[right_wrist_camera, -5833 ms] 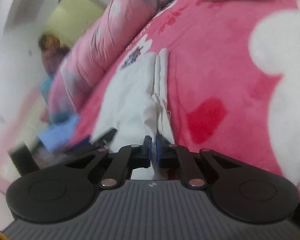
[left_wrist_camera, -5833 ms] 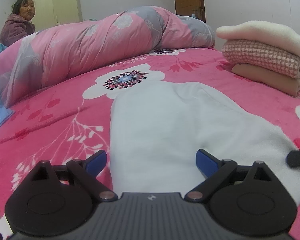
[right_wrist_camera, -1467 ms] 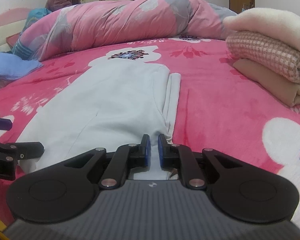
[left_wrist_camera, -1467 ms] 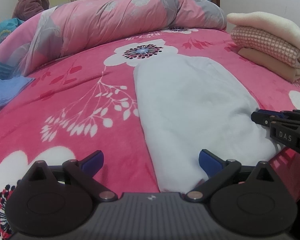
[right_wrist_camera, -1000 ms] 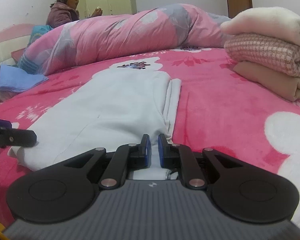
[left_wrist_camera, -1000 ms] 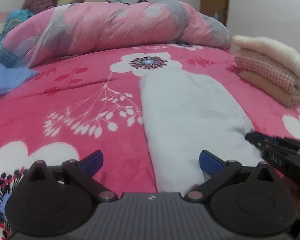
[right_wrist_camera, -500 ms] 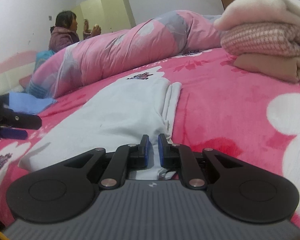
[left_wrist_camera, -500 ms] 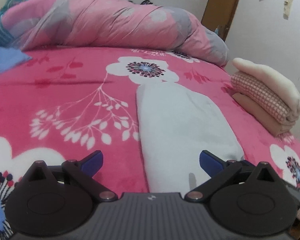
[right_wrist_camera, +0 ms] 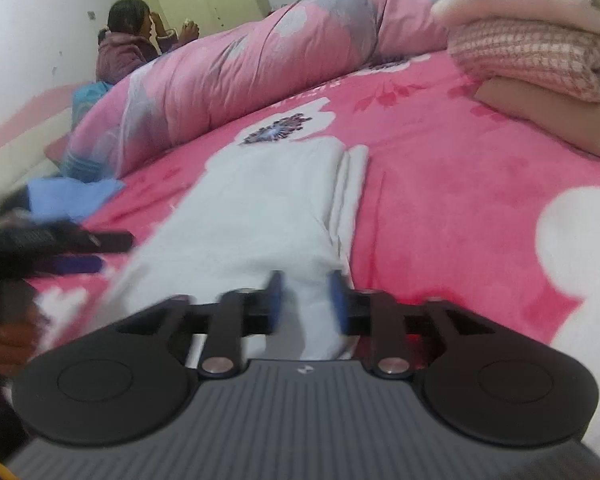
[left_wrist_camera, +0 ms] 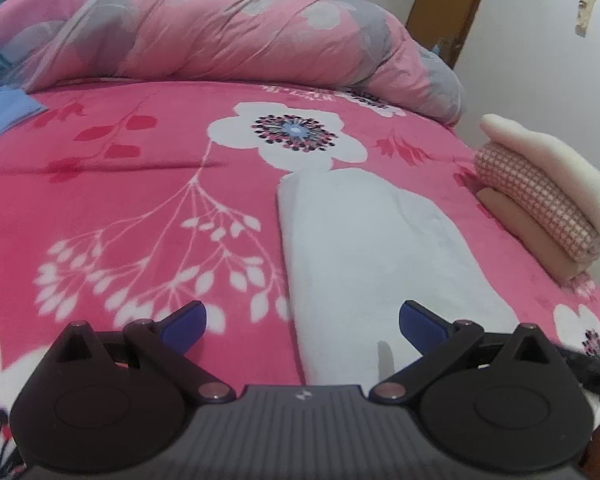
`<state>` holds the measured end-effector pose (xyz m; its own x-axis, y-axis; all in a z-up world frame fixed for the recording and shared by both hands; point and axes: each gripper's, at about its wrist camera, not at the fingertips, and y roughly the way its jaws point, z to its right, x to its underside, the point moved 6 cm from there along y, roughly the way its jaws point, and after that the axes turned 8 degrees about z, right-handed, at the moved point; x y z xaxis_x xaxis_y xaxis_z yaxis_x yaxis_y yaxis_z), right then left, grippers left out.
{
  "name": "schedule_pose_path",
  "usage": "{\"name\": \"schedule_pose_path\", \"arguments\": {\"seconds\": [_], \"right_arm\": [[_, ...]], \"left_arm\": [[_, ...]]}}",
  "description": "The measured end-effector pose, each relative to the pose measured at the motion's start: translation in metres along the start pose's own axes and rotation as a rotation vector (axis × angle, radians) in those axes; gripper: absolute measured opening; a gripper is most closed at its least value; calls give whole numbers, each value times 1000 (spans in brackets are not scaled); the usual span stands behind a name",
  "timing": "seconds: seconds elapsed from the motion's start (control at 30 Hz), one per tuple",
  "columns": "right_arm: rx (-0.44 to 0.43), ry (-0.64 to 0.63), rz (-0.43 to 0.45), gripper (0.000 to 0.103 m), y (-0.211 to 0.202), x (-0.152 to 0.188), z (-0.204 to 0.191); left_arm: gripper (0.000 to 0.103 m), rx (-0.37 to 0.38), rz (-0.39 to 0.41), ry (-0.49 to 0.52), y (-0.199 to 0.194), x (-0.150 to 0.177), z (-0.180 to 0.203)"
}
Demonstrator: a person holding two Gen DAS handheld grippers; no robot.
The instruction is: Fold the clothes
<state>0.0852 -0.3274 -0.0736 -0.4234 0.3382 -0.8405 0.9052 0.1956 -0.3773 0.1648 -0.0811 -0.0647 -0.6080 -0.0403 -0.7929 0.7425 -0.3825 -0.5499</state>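
Two wrist views are given of one bed [left_wrist_camera: 140, 184], whose plush pink cover, printed with white flowers and branching sprigs, serves as the folding surface. Along its far edge a puffy, glossy pink-and-grey quilt [left_wrist_camera: 228, 28] is rolled into a long bolster, probably pushed back so that the middle is left free for work. At the right edge a stack of folded textiles [left_wrist_camera: 548, 208] is seen: a fleecy cream piece on top, a pink-and-white checked weave beneath, a smooth tan layer at the bottom; it is judged to be the pile of finished items. A blue cloth [right_wrist_camera: 72, 196] lies at the left margin of the bed.

The white garment [left_wrist_camera: 372, 264] is laid lengthwise in the centre, folded into a long narrow strip. Its fabric appears soft, matt and thick, with rounded fold edges; in the right view a narrower doubled band is shown along its right side.

The left gripper [left_wrist_camera: 302, 322] is held above the garment's near end with its jaws wide and nothing between them. The right gripper [right_wrist_camera: 306, 300] is shown with its jaws opening; the garment's near end lies between the blue pads, which no longer appear to press on it. A release after a completed lengthwise fold is inferred.
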Motion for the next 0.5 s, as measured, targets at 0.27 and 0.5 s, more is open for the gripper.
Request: {"name": "schedule_pose_path", "arguments": {"seconds": [0.27,0.5], "right_arm": [[-41,180,-135,64,38,-42,32],[-74,242,-262,80,84,-29,36]], "left_arm": [[100,145,-91,-133,26,-1,-14],[100,253,-107,-115,54,-6,-12]]}}
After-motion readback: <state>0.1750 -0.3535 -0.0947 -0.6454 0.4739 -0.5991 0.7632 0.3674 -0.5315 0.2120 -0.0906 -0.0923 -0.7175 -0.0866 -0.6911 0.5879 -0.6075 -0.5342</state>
